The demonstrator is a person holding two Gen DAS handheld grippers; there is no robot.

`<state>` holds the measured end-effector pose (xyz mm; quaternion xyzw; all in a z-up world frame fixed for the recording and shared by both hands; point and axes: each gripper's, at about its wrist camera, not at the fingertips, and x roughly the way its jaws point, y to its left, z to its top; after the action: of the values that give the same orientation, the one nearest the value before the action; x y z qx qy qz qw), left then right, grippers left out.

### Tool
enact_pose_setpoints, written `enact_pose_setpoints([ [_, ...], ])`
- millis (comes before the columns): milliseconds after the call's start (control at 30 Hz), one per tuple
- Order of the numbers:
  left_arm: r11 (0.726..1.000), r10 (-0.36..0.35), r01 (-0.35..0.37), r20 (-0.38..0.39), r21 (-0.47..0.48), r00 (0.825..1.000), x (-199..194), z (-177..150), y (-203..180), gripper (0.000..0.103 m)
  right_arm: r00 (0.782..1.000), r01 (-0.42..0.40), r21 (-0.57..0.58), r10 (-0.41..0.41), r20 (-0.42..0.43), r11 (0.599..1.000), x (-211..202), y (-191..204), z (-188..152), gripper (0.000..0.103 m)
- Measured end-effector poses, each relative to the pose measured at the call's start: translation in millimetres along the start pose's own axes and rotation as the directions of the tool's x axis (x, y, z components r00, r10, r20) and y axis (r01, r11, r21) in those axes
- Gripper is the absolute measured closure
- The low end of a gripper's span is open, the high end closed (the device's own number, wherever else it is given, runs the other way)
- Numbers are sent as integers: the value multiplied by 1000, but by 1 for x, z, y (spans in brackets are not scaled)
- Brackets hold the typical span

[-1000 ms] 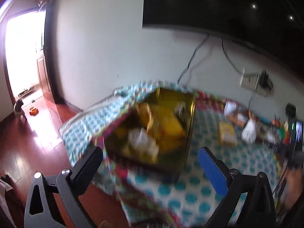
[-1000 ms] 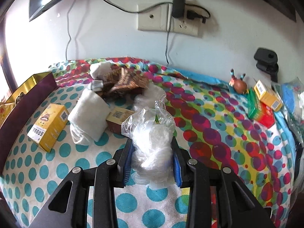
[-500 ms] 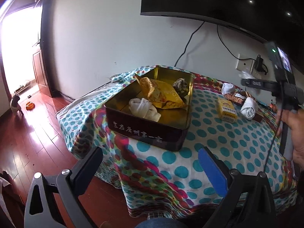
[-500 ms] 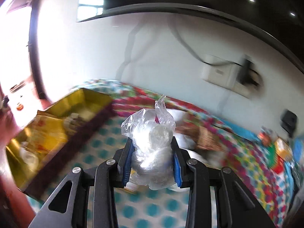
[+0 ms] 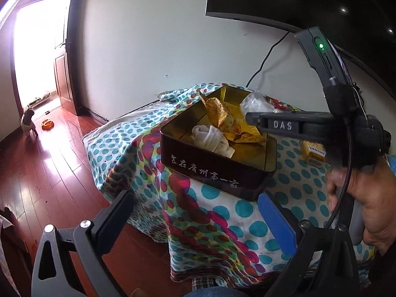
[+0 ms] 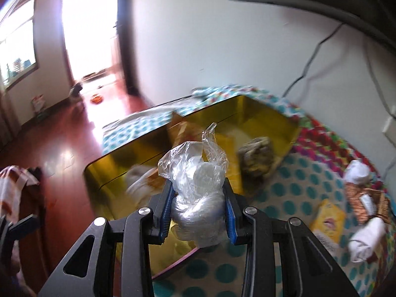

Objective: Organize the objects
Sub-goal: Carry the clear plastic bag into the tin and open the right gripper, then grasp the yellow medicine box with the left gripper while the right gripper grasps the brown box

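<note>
My right gripper (image 6: 198, 212) is shut on a crumpled clear plastic bag (image 6: 195, 180) and holds it above the near side of the open gold-lined tin box (image 6: 267, 113). In the left wrist view the same tin (image 5: 212, 170) is dark red outside with white characters, holding a white cloth roll (image 5: 212, 138) and a gold foil wrapper (image 5: 227, 121). The bag (image 5: 255, 102) shows over the tin's far side, in front of the right gripper's body (image 5: 292, 125). My left gripper (image 5: 195, 212) is open and empty, low in front of the table.
The table has a polka-dot cloth (image 5: 138, 133). A yellow box (image 6: 326, 220), white rolls (image 6: 366, 237) and a brown wrapper (image 6: 363, 200) lie right of the tin. Red wooden floor (image 5: 37, 163) lies left, with a small dog (image 5: 28, 121) by the doorway.
My right gripper carried the plastic bag from the table's right part leftwards to above the tin. The left view has drawn back and steadied; the right gripper now shows in it.
</note>
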<state>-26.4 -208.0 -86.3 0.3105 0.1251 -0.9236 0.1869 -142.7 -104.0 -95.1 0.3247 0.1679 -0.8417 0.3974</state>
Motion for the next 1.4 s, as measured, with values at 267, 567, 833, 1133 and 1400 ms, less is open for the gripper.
enact_pose_setpoints([
  [267, 1000, 0, 0, -14, -3, 1000, 6, 0, -3, 0, 991, -70, -137, 54, -120, 988, 25, 27, -15, 69],
  [567, 1000, 7, -7, 0, 20, 1000, 8, 0, -6, 0, 1000, -10, -178, 5, -27, 984, -3, 28, -7, 56],
  [833, 997, -50, 47, 57, 63, 997, -4, -3, -24, 0, 935, 301, 55, -306, 180, 952, -111, -105, -26, 8],
  [1133, 957, -207, 199, 18, 211, 978, -5, -24, -88, 0, 789, 578, 513, -596, -151, 635, -117, -282, -154, 9],
  [1400, 928, -304, 283, 52, 244, 951, 18, 26, -171, 0, 752, 618, 544, -629, -197, 568, -112, -286, -146, 9],
])
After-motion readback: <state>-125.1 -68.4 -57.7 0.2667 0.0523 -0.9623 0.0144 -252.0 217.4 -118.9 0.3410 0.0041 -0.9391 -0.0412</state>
